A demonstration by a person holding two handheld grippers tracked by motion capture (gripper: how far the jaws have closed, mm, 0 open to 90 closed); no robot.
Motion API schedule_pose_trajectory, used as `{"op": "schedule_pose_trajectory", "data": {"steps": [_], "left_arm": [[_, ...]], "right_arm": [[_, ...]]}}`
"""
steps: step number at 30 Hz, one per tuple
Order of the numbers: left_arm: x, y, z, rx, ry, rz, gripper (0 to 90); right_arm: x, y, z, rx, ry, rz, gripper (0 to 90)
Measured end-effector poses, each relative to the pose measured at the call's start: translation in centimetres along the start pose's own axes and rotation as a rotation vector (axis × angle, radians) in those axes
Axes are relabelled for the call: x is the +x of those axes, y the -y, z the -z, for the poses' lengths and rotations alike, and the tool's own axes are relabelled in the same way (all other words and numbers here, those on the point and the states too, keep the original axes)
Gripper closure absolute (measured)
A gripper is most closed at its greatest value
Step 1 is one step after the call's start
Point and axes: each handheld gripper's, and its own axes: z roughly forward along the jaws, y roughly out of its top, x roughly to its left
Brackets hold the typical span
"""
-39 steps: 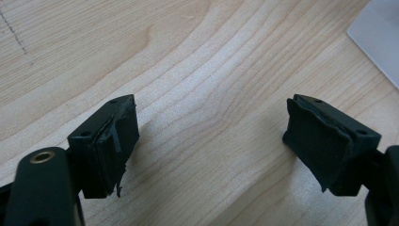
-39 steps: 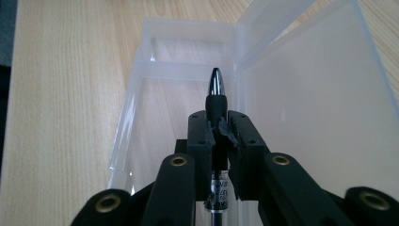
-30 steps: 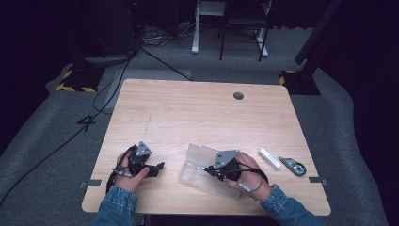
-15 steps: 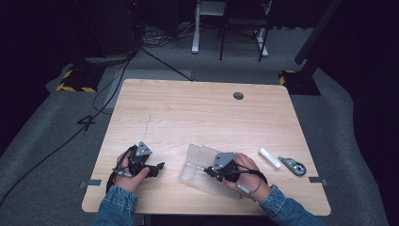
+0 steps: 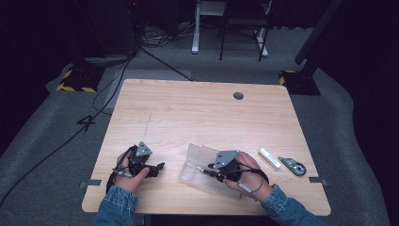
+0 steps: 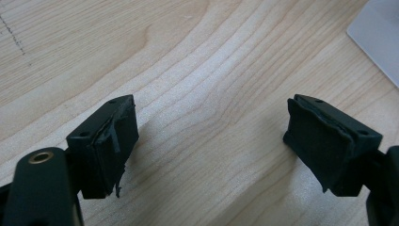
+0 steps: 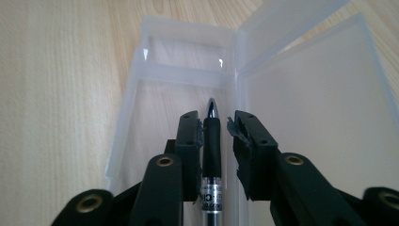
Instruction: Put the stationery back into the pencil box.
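Observation:
A clear plastic case (image 5: 192, 165) lies open on the wooden table (image 5: 197, 117) near its front edge. In the right gripper view its tray (image 7: 183, 77) is at the left and its lid (image 7: 310, 94) at the right. My right gripper (image 5: 203, 171) reaches into the tray. Between its jaws (image 7: 216, 123) is a pen (image 7: 211, 136) with a black grip and a silver tip. The jaws have just been opening: one pad still touches the pen, and the other stands off it with a small gap. To the left of the case my left gripper (image 5: 160, 166) rests low over bare wood (image 6: 211, 136), open and holding nothing.
A small white stick-shaped object (image 5: 269, 157) and a dark grey gadget (image 5: 292, 165) lie right of my right hand. A round cable hole (image 5: 238, 95) is in the table's far side. Cables, a desk frame and hazard-striped feet stand on the grey floor beyond.

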Motion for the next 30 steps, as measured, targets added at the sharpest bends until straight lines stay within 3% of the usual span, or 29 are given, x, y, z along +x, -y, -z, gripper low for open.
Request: {"op": "schedule_pose_trajectory", "data": {"steps": [10,17,18,30], "left_arm": [[0.0,-0.2,-0.2,0.008,0.013,-0.003,14.3],[0.0,-0.4,-0.4,0.012,0.014,-0.008,12.4],[-0.1,-0.5,-0.5,0.010,0.015,-0.006,12.1],[-0.2,-1.5,-1.6,0.022,0.021,-0.016,6.4]], "right_arm": [[-0.6,-0.9,3.4,-0.100,0.017,-0.046,61.5],[-1.9,-0.9,7.1,-0.175,0.070,-0.101,57.2],[-2.4,-0.6,8.2,-0.192,0.090,-0.128,56.0],[-4.2,2.2,12.7,-0.208,0.176,-0.257,46.6]]}}
